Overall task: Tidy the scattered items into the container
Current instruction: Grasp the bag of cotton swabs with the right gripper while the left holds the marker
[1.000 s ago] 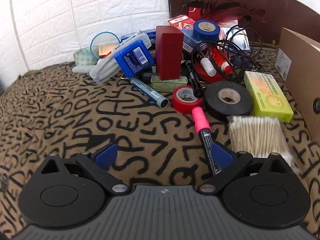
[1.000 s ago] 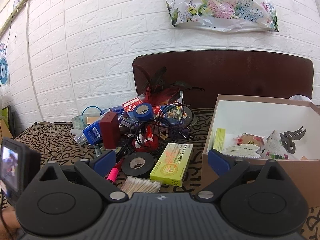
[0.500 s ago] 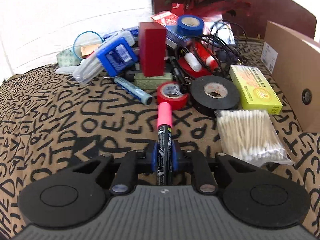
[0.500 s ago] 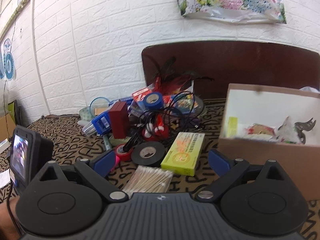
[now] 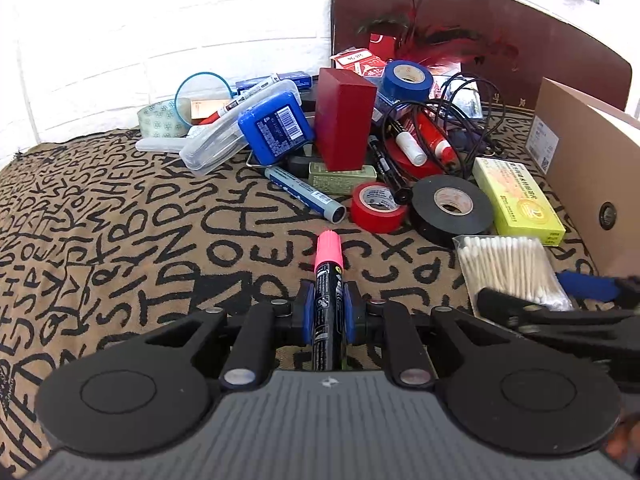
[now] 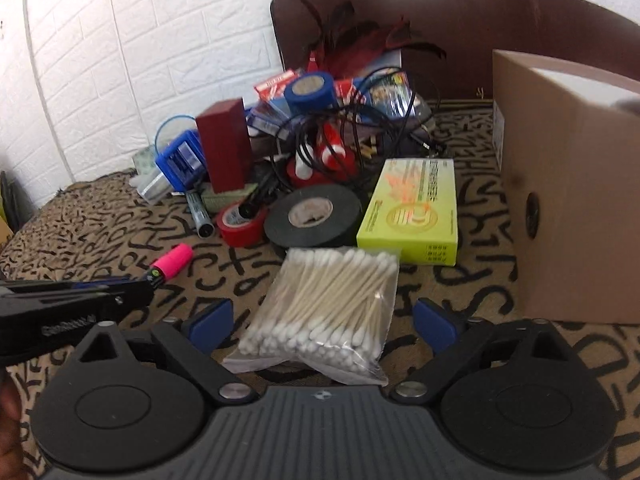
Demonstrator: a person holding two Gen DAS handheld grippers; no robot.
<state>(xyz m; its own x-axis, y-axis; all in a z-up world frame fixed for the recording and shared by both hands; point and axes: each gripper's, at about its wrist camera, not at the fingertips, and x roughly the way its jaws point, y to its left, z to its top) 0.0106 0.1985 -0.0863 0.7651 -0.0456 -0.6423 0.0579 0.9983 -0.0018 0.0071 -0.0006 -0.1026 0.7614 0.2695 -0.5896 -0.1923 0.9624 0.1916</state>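
Observation:
My left gripper (image 5: pixel 328 312) is shut on a black marker with a pink cap (image 5: pixel 329 256), held just above the patterned cloth; the marker also shows in the right wrist view (image 6: pixel 172 262). My right gripper (image 6: pixel 322 320) is open, its blue pads on either side of a clear bag of cotton swabs (image 6: pixel 324 312), which also shows in the left wrist view (image 5: pixel 510 266). The cardboard box (image 6: pixel 568 184) stands at the right; its inside is hidden.
A pile lies at the back: black tape roll (image 6: pixel 314 216), red tape roll (image 6: pixel 240 226), yellow-green box (image 6: pixel 414 210), dark red box (image 6: pixel 224 146), blue tape roll (image 5: pixel 406 80), blue case (image 5: pixel 276 128), markers and tangled black cable (image 5: pixel 464 112). A brown headboard stands behind.
The left gripper closed on the pink-capped marker and lifted it slightly. The right gripper dropped low and moved in around the cotton swab bag, staying open.

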